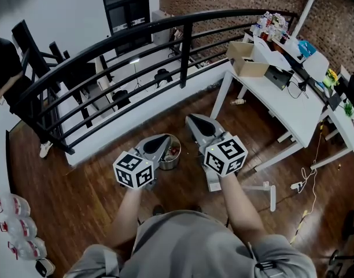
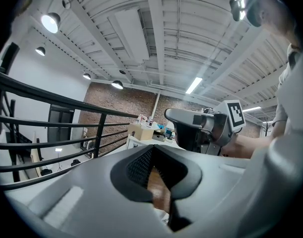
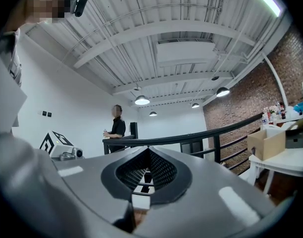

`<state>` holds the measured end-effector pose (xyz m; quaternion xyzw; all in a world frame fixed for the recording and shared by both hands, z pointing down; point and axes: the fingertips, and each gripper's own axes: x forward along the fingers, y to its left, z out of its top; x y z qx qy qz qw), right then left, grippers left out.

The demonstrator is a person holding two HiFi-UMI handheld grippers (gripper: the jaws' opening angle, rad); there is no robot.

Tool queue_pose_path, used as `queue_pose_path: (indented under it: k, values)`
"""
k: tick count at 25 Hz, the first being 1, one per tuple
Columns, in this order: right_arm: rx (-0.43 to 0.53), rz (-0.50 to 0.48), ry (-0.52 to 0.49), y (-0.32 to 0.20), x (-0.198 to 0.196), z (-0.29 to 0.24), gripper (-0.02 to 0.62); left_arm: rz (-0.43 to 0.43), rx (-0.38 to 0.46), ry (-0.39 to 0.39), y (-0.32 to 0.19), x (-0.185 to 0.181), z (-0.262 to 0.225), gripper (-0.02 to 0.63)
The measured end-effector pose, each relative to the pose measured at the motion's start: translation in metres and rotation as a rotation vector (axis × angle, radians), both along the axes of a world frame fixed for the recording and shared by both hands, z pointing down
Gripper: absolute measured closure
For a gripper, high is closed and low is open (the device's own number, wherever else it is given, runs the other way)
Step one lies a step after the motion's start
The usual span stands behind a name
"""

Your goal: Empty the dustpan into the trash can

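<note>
My left tongs [image 1: 163, 139] and right tongs [image 1: 195, 120] are both closed on nothing and held level. The trash can [image 1: 173, 155] stands on the floor just beneath the left pair. No dustpan shows anywhere, so groping down blind could tip the can.

Both forearms reach forward from the body, bare below the sleeves, each hand holding a gripper roughly level. The left gripper [image 1: 163, 140] has its tip over the near rim of the trash can [image 1: 170, 163], with its marker cube [image 1: 133, 169] pulled back toward the person. Its jaws appear closed tip to tip with nothing between them, though that view is tight. The right gripper [image 1: 195, 120] sits just right of the trash can and reaches past it, jaws together and empty, its marker cube [image 1: 226, 154] facing up.
</note>
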<state>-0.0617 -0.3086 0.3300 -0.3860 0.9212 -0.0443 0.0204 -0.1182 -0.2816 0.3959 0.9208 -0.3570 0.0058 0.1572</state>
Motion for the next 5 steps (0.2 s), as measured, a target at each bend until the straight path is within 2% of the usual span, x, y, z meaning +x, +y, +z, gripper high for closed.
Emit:
queue_pose_path:
  k: [5]
  values:
    - [-0.003, 0.007, 0.004, -0.0001, 0.0042, 0.001, 0.595, 0.011, 0.0, 0.0, -0.0004, 0.0049, 0.0005, 0.601]
